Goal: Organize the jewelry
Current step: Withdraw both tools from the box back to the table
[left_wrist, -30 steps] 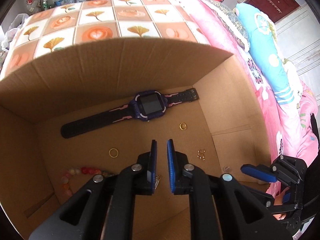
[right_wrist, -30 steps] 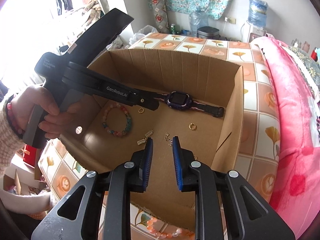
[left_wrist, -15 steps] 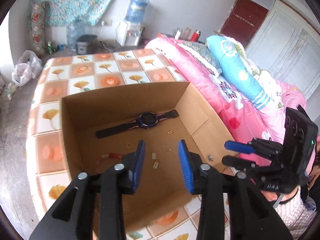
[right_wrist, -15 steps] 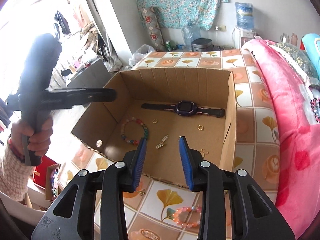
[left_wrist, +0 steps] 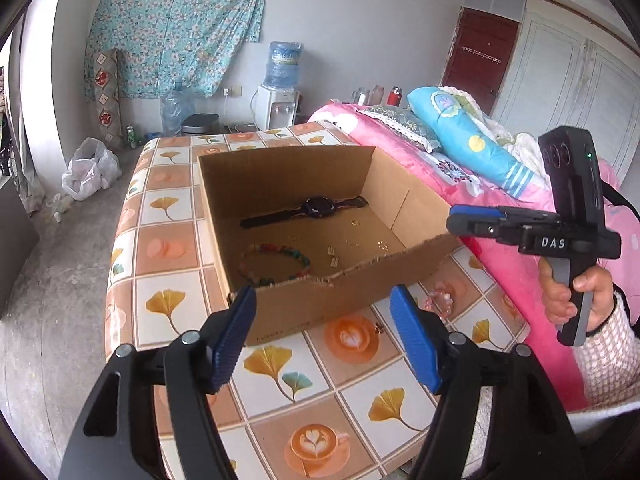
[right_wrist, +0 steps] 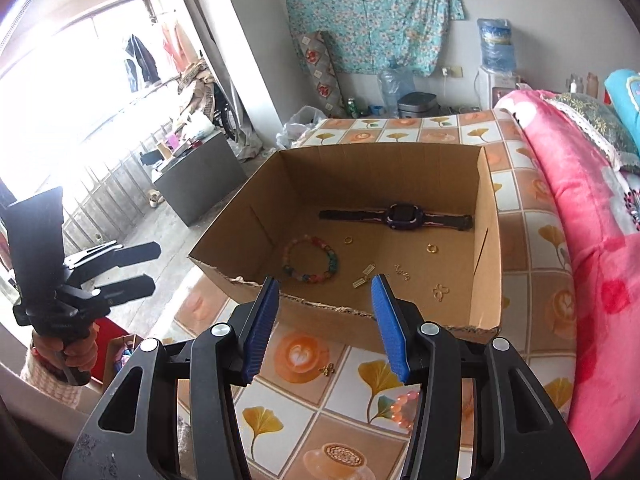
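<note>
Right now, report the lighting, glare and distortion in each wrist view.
Right wrist view: the window at upper left is blown out to white, washing out that side; the cardboard box stays evenly lit and sharp. Left wrist view: soft, even daylight, no glare; the watch is small yet clear. Both views: fisheye bending, dark corners.

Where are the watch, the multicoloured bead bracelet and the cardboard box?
watch [right_wrist: 401,215]: right wrist view, on its dark screen.
bead bracelet [right_wrist: 331,263]: right wrist view, on the beads of its right side.
box [left_wrist: 280,172]: left wrist view, on its far inner wall.
</note>
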`<action>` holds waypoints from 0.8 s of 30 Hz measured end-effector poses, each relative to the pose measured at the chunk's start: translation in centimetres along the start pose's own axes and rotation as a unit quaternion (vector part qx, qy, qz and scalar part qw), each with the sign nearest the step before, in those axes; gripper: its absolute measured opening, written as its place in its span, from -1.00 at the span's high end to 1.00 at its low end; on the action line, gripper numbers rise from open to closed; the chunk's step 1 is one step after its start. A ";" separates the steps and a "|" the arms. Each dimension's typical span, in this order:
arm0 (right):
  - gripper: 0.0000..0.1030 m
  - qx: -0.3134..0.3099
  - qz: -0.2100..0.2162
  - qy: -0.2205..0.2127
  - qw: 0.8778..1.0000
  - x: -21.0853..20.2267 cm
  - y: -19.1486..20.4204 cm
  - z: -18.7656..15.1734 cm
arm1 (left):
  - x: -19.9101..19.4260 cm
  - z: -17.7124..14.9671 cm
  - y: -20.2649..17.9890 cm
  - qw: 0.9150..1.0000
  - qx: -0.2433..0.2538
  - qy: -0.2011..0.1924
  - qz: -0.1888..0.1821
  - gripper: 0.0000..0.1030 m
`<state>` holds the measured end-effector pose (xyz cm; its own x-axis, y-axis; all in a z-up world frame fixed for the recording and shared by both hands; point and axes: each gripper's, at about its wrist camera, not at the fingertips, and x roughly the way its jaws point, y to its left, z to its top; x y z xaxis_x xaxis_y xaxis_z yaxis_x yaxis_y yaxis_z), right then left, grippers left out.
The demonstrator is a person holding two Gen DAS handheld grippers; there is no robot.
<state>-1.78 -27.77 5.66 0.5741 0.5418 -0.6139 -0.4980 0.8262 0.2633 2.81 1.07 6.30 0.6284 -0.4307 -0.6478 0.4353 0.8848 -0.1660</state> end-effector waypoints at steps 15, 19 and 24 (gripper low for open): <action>-0.08 -0.003 0.004 0.059 0.998 2.4 1.4 -7.3 | 8.1 -9.8 -3.3 0.983 0.065 0.096 0.140 -0.45; -0.05 0.026 0.000 0.071 0.997 2.9 0.6 -8.9 | 9.4 -10.2 -3.6 0.981 0.066 0.105 0.148 -0.49; 0.15 0.046 -0.007 0.072 0.996 3.3 0.7 -9.4 | 10.8 -9.8 -3.5 0.980 0.051 0.115 0.155 -0.54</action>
<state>-6.34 -26.90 -3.16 0.4778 0.5085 -0.7163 -0.4263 0.8472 0.3171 1.75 -4.95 -7.40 0.5844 -0.0815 -0.8074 0.3161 0.9392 0.1339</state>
